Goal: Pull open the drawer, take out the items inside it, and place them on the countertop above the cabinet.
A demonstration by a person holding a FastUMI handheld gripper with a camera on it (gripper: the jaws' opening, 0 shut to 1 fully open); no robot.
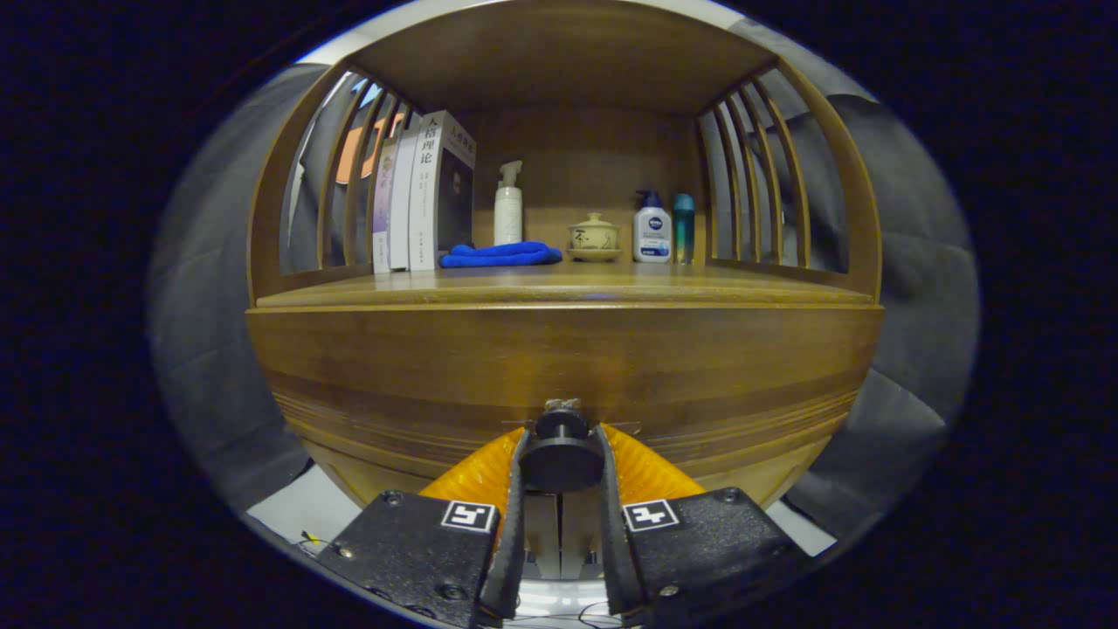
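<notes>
A wooden cabinet stands straight ahead, its drawer front (559,367) closed flush and its inside hidden. A round dark knob (561,450) juts from the middle of the drawer front. My gripper (561,463) is shut on that knob, one finger pressed against each side of it. Just above the drawer runs the wooden countertop (699,284), under a slatted shelf frame.
On the countertop, from left to right, stand three upright books (424,196), a white pump bottle (508,210) behind a folded blue cloth (502,254), a lidded ceramic cup (595,236), a white and blue bottle (652,229) and a teal bottle (684,225). Curved slats (760,175) close both sides.
</notes>
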